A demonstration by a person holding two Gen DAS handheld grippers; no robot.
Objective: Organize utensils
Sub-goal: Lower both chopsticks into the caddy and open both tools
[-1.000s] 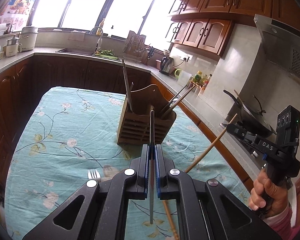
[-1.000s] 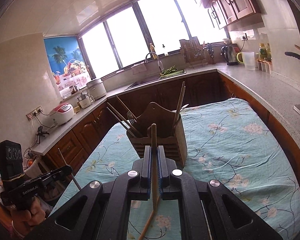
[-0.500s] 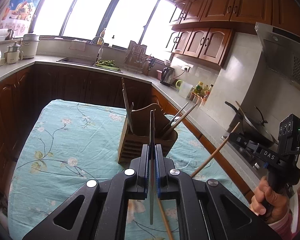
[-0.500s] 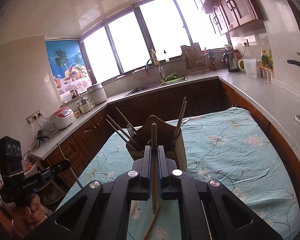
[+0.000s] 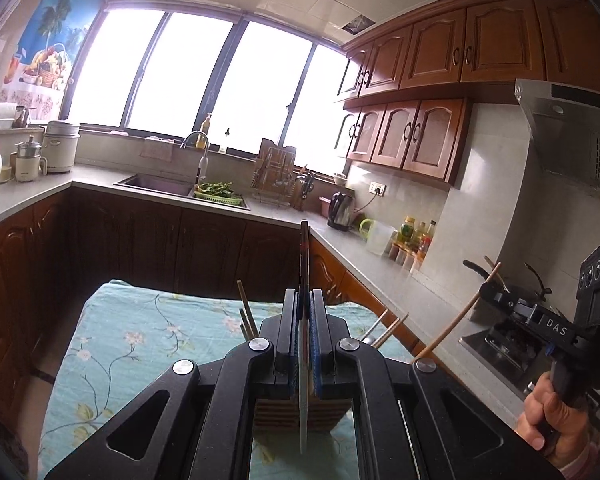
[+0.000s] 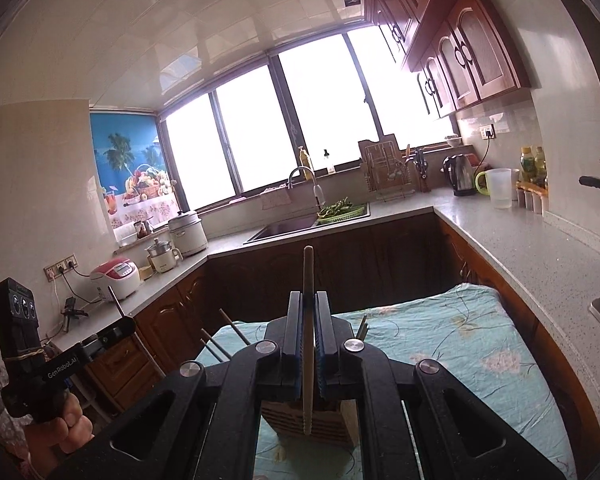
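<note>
While both grippers are hanging above the flowered tablecloth (image 5: 132,344), the wooden utensil holder (image 6: 312,426) is sitting low and straight ahead of each one, mostly hidden behind the jaws, so the coming move is looking like a downward one into its top. Several chopsticks and other handles (image 5: 246,306) are already standing in it, leaning outward.

The left gripper (image 5: 304,316) is clamping a dark chopstick (image 5: 303,248) with a pale lower end; the stick is running almost upright between the closed jaws, its long axis roughly in line with the holder's slots. The right gripper (image 6: 309,318) is pinching a pale wooden chopstick (image 6: 308,272) the same way. From the left wrist view that wooden stick is slanting up towards the stove side. Neither hand is clearly nearer; each is seeing the holder directly beneath its own jaws.

Compared with a second ago, both views are showing the holder much lower in frame and largely covered by the grippers, with more window and ceiling in sight, so both hands appear to be rising and closing in on it. The fork that was lying on the cloth is no longer in view.
</note>
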